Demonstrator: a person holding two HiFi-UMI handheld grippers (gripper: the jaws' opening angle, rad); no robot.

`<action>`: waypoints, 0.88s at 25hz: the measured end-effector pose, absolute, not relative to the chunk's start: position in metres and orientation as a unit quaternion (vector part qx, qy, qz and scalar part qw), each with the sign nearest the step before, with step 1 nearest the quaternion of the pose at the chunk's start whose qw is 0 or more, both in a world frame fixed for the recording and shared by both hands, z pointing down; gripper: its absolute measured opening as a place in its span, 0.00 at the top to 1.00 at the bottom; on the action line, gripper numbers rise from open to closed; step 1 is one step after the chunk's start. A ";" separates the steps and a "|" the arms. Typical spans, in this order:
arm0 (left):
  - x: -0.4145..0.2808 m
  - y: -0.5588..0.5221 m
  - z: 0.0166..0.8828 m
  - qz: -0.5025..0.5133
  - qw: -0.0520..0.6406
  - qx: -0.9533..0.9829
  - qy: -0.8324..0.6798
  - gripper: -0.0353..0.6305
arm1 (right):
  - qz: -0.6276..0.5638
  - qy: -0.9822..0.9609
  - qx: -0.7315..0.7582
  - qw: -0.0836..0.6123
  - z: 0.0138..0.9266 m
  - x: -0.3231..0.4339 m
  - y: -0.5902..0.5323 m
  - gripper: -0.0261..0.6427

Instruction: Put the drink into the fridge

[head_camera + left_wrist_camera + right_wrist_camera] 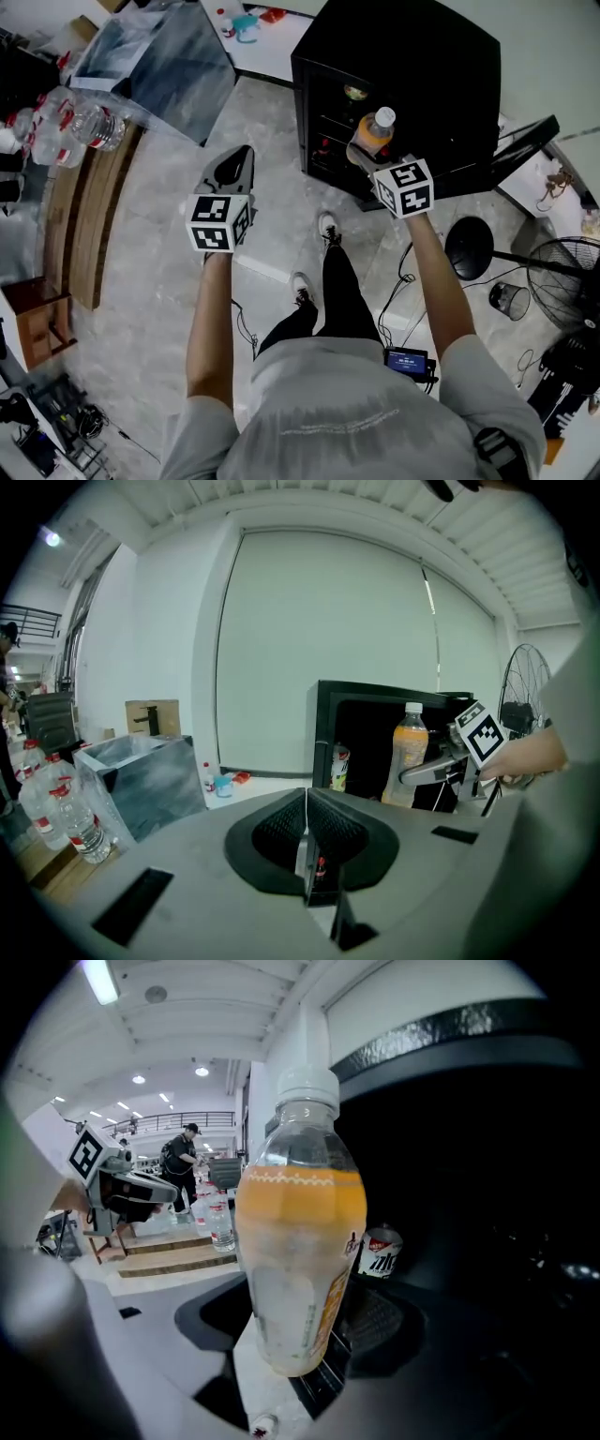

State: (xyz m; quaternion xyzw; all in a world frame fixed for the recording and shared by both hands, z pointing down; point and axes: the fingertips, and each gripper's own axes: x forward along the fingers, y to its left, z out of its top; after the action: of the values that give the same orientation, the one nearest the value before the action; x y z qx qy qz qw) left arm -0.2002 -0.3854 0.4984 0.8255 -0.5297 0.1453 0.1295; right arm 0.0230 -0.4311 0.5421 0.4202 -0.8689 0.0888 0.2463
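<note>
"Where's the drink (298, 1260)?"

"Gripped upright in my right claw (364, 152), just at the mouth of the open fridge (422, 75)."

"And your left?"

"My left claw (307, 850) is pinched together on nothing, well aside."

"How will you go in?"

"Level and slow, I'd say, cap clear of the top edge. Then I set it beside the can (380, 1253), not against it, before loosening."

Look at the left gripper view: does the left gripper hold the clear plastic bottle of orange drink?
No, the left gripper is shut and empty, while the right gripper clamps that bottle.
</note>
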 end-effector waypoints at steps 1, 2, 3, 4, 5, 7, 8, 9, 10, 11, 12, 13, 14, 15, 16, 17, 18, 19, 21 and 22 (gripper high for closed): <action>-0.199 -0.390 0.503 0.147 0.129 0.826 -0.529 0.93 | 0.087 -0.869 0.420 0.247 0.547 0.022 -0.438 0.52; -0.197 -0.395 0.507 0.150 0.127 0.826 -0.528 0.93 | 0.086 -0.869 0.420 0.247 0.553 0.021 -0.445 0.52; -0.194 -0.401 0.511 0.153 0.123 0.827 -0.527 0.93 | 0.085 -0.869 0.420 0.248 0.560 0.020 -0.453 0.52; -0.190 -0.406 0.514 0.157 0.118 0.829 -0.524 0.93 | 0.085 -0.868 0.421 0.249 0.567 0.020 -0.460 0.52; -0.186 -0.410 0.518 0.160 0.114 0.831 -0.521 0.93 | 0.085 -0.868 0.421 0.250 0.573 0.019 -0.467 0.52; -0.179 -0.415 0.523 0.162 0.109 0.835 -0.515 0.93 | 0.085 -0.866 0.422 0.254 0.587 0.016 -0.477 0.52; -0.177 -0.416 0.526 0.161 0.109 0.835 -0.514 0.93 | 0.087 -0.866 0.422 0.255 0.594 0.015 -0.481 0.52; -0.176 -0.416 0.529 0.161 0.110 0.835 -0.514 0.93 | 0.089 -0.865 0.422 0.257 0.601 0.014 -0.485 0.52; -0.176 -0.415 0.532 0.162 0.112 0.834 -0.516 0.93 | 0.091 -0.864 0.422 0.259 0.608 0.013 -0.490 0.52; -0.176 -0.415 0.536 0.162 0.113 0.833 -0.518 0.93 | 0.093 -0.863 0.421 0.262 0.615 0.013 -0.494 0.52; -0.176 -0.414 0.539 0.163 0.115 0.831 -0.520 0.93 | 0.094 -0.862 0.422 0.264 0.621 0.014 -0.499 0.52; -0.177 -0.412 0.543 0.163 0.118 0.829 -0.522 0.93 | 0.097 -0.862 0.422 0.265 0.626 0.014 -0.504 0.52; -0.177 -0.410 0.547 0.163 0.122 0.828 -0.523 0.93 | 0.105 -0.861 0.423 0.263 0.630 0.014 -0.509 0.52; -0.179 -0.407 0.551 0.163 0.126 0.826 -0.524 0.93 | 0.117 -0.860 0.424 0.261 0.634 0.014 -0.515 0.52; -0.180 -0.405 0.554 0.163 0.130 0.825 -0.525 0.93 | 0.132 -0.858 0.424 0.258 0.638 0.013 -0.520 0.52; -0.181 -0.402 0.558 0.164 0.133 0.823 -0.527 0.93 | 0.143 -0.856 0.425 0.257 0.641 0.011 -0.526 0.52; -0.183 -0.399 0.562 0.166 0.135 0.821 -0.529 0.93 | 0.148 -0.854 0.426 0.258 0.645 0.010 -0.532 0.52; -0.185 -0.397 0.565 0.170 0.135 0.819 -0.531 0.93 | 0.148 -0.853 0.428 0.259 0.648 0.008 -0.538 0.52; -0.186 -0.396 0.570 0.179 0.132 0.817 -0.532 0.93 | 0.136 -0.853 0.432 0.257 0.653 0.005 -0.550 0.52; -0.187 -0.396 0.572 0.181 0.132 0.816 -0.533 0.93 | 0.127 -0.854 0.434 0.256 0.654 0.004 -0.555 0.52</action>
State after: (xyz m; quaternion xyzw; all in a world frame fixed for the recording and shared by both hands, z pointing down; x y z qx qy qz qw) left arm -0.1868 -0.3963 0.5717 0.8161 -0.5328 0.1808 0.1320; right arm 0.0039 -0.5554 0.6536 0.4341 -0.8544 0.1272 0.2556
